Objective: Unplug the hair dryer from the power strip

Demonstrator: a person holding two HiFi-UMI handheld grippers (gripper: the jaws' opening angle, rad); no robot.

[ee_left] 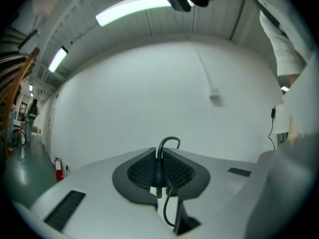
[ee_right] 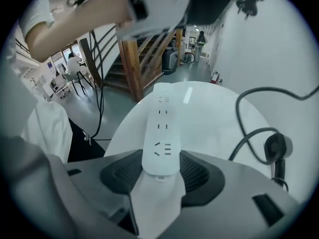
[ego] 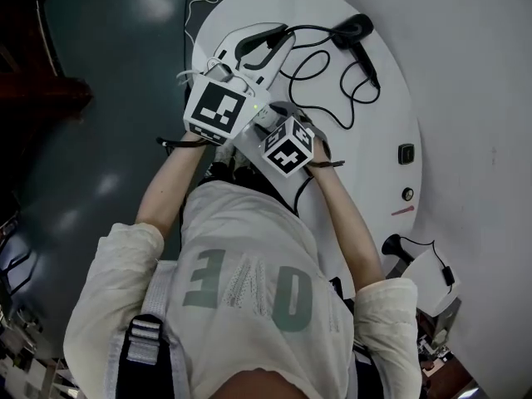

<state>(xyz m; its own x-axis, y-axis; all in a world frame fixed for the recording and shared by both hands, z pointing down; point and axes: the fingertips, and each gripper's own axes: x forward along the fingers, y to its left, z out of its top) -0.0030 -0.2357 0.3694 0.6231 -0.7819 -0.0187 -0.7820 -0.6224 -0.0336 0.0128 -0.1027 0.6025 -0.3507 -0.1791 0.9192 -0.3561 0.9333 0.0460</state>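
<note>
My left gripper (ee_left: 159, 172) is lifted and points level at a white wall. It is shut on the hair dryer's black plug (ee_left: 158, 176), whose metal prongs hang bare below the pads. The black cord (ego: 324, 65) trails over the round white table (ego: 391, 123) to the black hair dryer (ego: 356, 33), which lies at the far side. My right gripper (ee_right: 160, 164) points steeply down, its pads pressed on the near end of the white power strip (ee_right: 161, 128). The strip lies flat and every socket in sight is empty. In the head view the grippers hide the strip.
A dark floor (ego: 108, 98) lies left of the table, and wooden stairs (ee_right: 144, 59) stand beyond its far edge. Small dark fittings (ego: 406, 153) sit at the table's right rim. Another white device with a black cable (ego: 428, 277) is at the lower right.
</note>
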